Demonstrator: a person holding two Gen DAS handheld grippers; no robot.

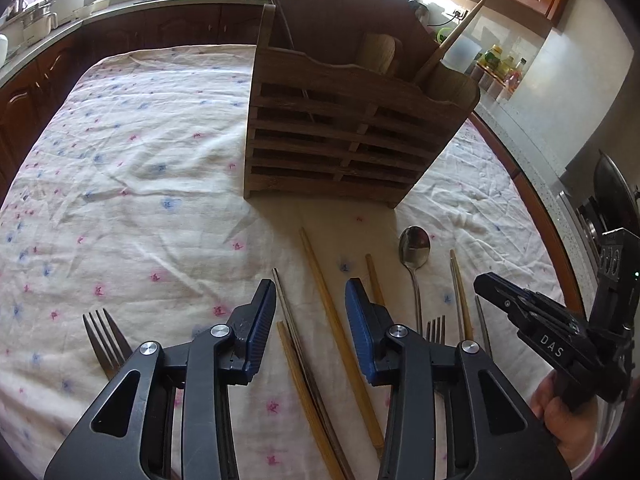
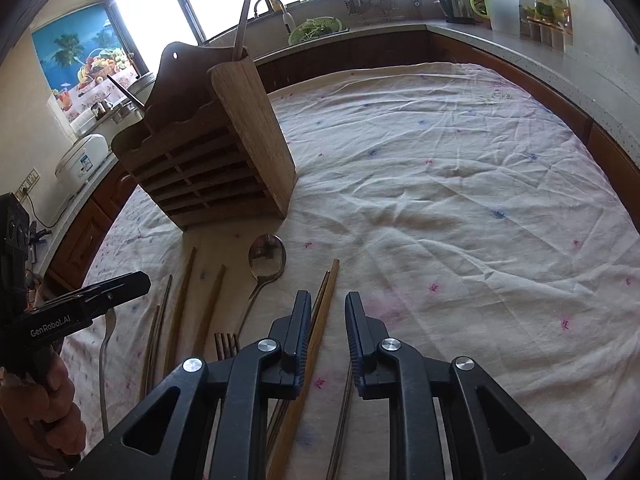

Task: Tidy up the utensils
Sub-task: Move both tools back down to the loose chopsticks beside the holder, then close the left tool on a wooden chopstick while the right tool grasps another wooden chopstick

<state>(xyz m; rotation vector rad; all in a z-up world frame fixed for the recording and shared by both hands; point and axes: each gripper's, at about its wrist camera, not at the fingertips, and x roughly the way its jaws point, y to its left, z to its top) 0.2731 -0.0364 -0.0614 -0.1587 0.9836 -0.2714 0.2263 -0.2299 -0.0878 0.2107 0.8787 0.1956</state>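
A wooden slatted utensil holder (image 1: 340, 136) stands on the floral tablecloth; it also shows in the right wrist view (image 2: 212, 168), with a few sticks standing in it. Loose utensils lie in a row in front of it: several wooden chopsticks (image 1: 336, 312), a metal spoon (image 1: 414, 248), a fork (image 1: 105, 340) at the left and another fork (image 1: 436, 330). My left gripper (image 1: 310, 300) is open and empty, low over the chopsticks. My right gripper (image 2: 328, 312) is open and empty, over a wooden chopstick (image 2: 320, 312). The spoon (image 2: 267, 260) lies left of it.
The round table's cloth (image 2: 460, 200) stretches right of the holder. Kitchen counters ring the table, with a rice cooker (image 2: 82, 160), a green colander (image 2: 316, 28) and jars (image 2: 548, 12). The right gripper shows at the left view's right edge (image 1: 532, 320).
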